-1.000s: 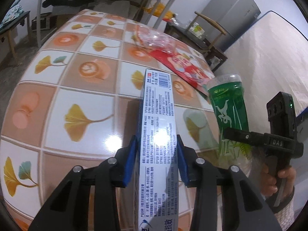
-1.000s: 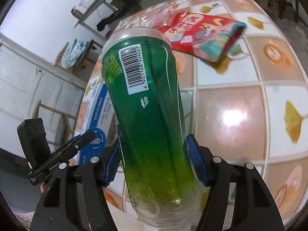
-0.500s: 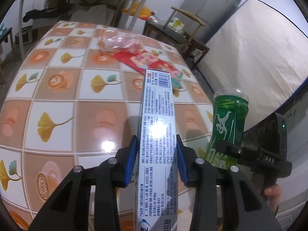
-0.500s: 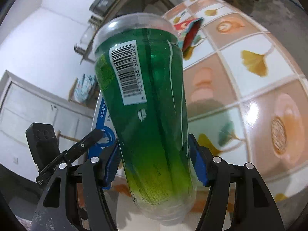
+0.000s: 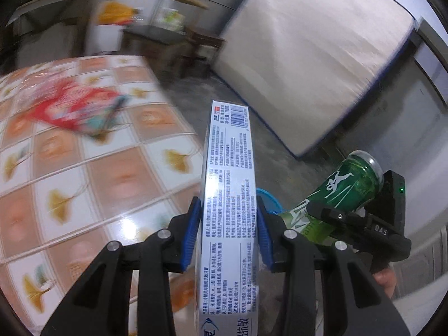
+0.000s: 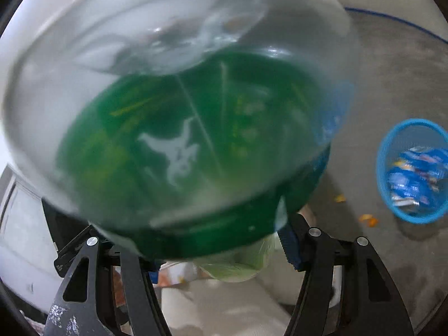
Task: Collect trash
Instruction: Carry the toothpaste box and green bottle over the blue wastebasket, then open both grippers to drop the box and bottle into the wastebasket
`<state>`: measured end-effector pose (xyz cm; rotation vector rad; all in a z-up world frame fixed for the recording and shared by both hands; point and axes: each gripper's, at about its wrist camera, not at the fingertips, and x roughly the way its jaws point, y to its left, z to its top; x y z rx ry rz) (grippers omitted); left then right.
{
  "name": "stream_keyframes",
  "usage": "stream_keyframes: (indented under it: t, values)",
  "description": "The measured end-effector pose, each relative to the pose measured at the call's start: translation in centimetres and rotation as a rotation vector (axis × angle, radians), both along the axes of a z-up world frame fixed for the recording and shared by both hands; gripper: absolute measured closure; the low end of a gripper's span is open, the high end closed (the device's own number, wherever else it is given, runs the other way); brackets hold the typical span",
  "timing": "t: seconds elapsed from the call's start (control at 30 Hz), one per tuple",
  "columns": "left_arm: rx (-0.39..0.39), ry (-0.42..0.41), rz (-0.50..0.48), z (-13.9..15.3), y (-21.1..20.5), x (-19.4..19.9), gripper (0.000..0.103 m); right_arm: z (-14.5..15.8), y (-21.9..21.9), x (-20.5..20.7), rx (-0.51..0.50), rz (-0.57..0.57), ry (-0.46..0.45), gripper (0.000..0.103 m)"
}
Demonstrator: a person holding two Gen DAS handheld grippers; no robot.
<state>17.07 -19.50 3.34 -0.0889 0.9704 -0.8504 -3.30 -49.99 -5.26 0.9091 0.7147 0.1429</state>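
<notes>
My left gripper (image 5: 228, 232) is shut on a long white and blue toothpaste box (image 5: 229, 196) that points away from me, held past the table's right edge. My right gripper (image 6: 221, 240) is shut on a green plastic bottle (image 6: 182, 145) that tips toward the camera and fills the right wrist view, blurred. The bottle (image 5: 336, 196) and the right gripper's black body also show low right in the left wrist view. A blue mesh bin (image 6: 414, 170) with blue wrappers inside stands on the floor at right. A red snack bag (image 5: 72, 109) lies on the tiled table (image 5: 84, 182).
A large mattress (image 5: 308, 64) leans against the wall ahead. The grey floor (image 6: 378, 84) has small orange scraps (image 6: 368, 219) near the bin. A chair and dark furniture stand behind the table, blurred.
Both grippers have swung right, away from the table toward the floor. The bottle has tipped toward the right camera. The blue bin has come into view.
</notes>
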Motion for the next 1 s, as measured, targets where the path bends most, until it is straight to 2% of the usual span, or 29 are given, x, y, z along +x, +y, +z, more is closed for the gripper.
stream_keyframes:
  t: [0.2,0.4,0.53,0.73,0.8,0.83,0.87,1.0]
  values:
    - [0.026,0.069,-0.178,-1.9,-10.9,-1.0,0.066,-3.5,-8.3,-5.8,0.034,-0.211,0.064,0.043]
    - [0.145,0.154,-0.284,-7.1,-21.3,-1.2,0.066,-10.1,-13.8,-6.9,0.098,-0.317,0.197,0.043]
    - [0.246,0.218,-0.315,-11.9,-27.4,-1.1,0.066,-15.1,-17.2,-5.0,0.174,-0.326,0.285,0.043]
    - [0.368,0.271,-0.302,-18.3,-34.6,-0.5,0.065,-19.6,-21.4,0.2,0.200,-0.305,0.407,0.041]
    - [0.402,0.283,-0.295,-19.7,-35.7,-0.2,0.057,-21.2,-21.9,2.5,0.216,-0.278,0.452,0.036]
    - [0.438,0.277,-0.278,-20.6,-36.3,0.0,0.044,-22.4,-22.6,3.5,0.228,-0.267,0.482,0.032]
    - [0.453,0.270,-0.261,-21.1,-36.5,0.1,0.041,-23.1,-23.1,4.4,0.234,-0.257,0.498,0.026]
    - [0.448,0.297,-0.233,-21.6,-35.2,0.1,0.040,-25.7,-23.3,6.8,0.192,-0.247,0.597,0.025]
